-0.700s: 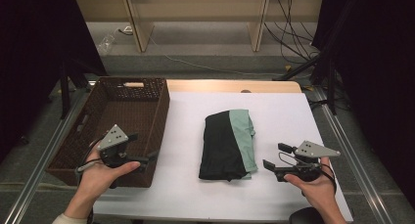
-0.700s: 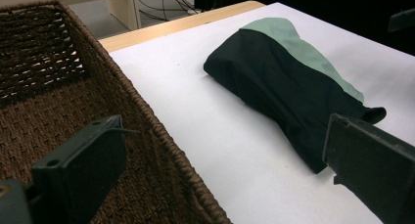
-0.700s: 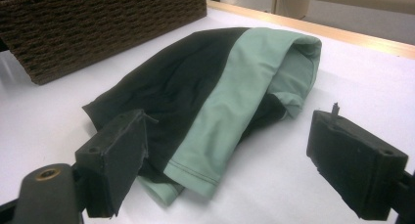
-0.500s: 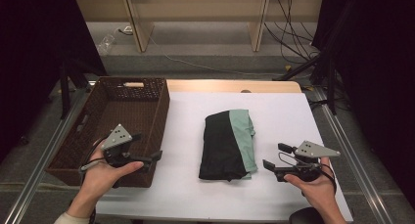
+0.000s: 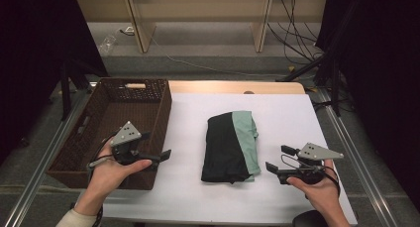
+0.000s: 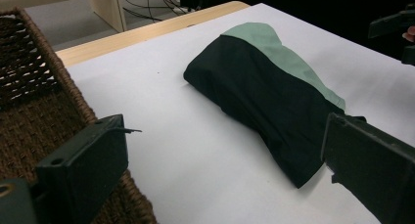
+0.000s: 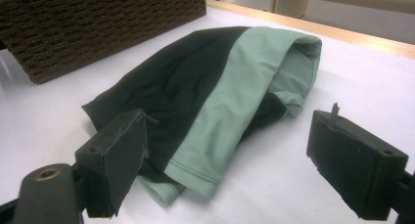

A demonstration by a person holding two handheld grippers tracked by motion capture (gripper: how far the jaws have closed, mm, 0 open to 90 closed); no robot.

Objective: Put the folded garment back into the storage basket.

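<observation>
Surface [image 5: 188, 202]: white, with a strip of bare wood along the far edge. Nothing on it obstructs either approach.

Basket [image 5: 67, 152]: dark wicker, at the left edge of the surface, open-topped; its interior looks empty apart from a pale item at the far rim, too small to identify. The left gripper sits at its near right corner.

Garment [image 5: 225, 147]: folded, black with a mint-green panel, lying flat mid-surface between the two grippers and well apart from the basket. In the right gripper view the near end [image 7: 195, 111] shows loose layered edges.

Left gripper [image 5: 163, 154]: jaws apart, holding nothing, aimed at the garment's near left corner, not touching it.

Right gripper [image 5: 277, 158]: jaws apart, holding nothing, near the garment's near right edge, not touching it.

Risks, as judged:
1. A pinch taking only the top layer would let the fold open on lifting, since the edges lie stacked and unsecured.
2. Uneven lift between the two grippers would let the fabric sag and slide out; the cloth looks smooth.
3. The left gripper, close to the basket wall, could snag the wicker or shove the basket when swinging.
4. Jaws pressed too low would scrape the surface and bunch the cloth.
</observation>
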